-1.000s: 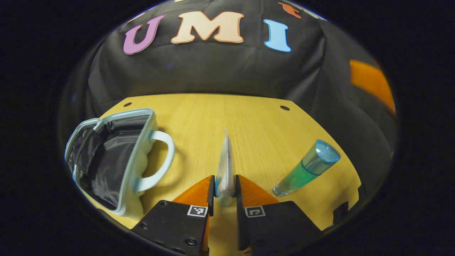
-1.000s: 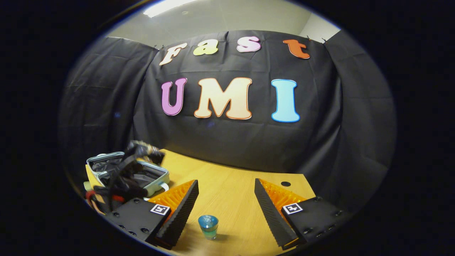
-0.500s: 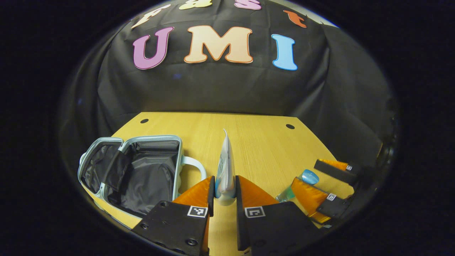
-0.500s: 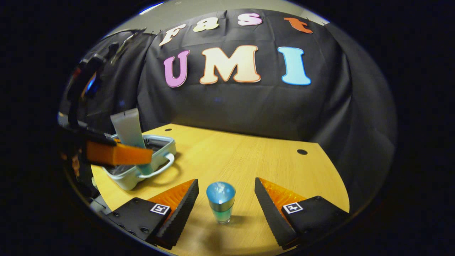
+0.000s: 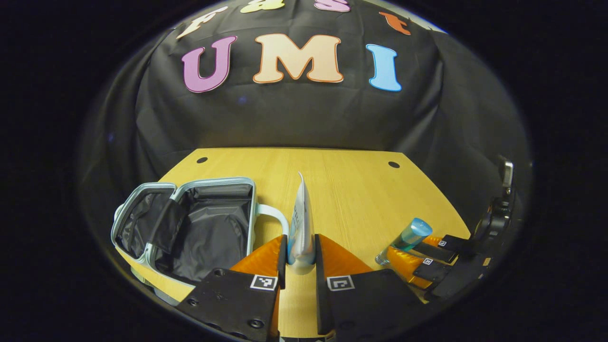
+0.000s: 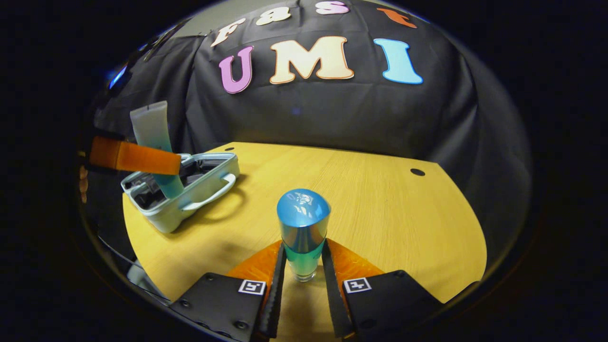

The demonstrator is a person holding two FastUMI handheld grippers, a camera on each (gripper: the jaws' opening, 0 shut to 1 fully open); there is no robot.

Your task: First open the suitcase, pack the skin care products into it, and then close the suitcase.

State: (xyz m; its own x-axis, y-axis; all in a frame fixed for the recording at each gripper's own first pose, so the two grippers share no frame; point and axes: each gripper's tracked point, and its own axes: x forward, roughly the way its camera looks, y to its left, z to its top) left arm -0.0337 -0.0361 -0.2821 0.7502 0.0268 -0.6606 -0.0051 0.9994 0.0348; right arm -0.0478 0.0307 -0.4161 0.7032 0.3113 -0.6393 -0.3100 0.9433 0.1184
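Wood table (image 6: 380,213) | L tool (image 5: 301,259) pinches tube (image 5: 301,223) upright | R tool (image 6: 304,273) seemingly grips bottle (image 6: 303,232) upright

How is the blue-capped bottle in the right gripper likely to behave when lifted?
The bottle looks rigid, so the right gripper shouldn't deform it. Its glossy wall may slip. It is tall with a domed cap wider than its base, gripped low, so it could tilt.

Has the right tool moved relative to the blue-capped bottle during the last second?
Yes. In the right gripper view the right tool has advanced toward the bottle on the table and closed: its fingers now press both sides of the bottle, which earlier stood apart ahead.
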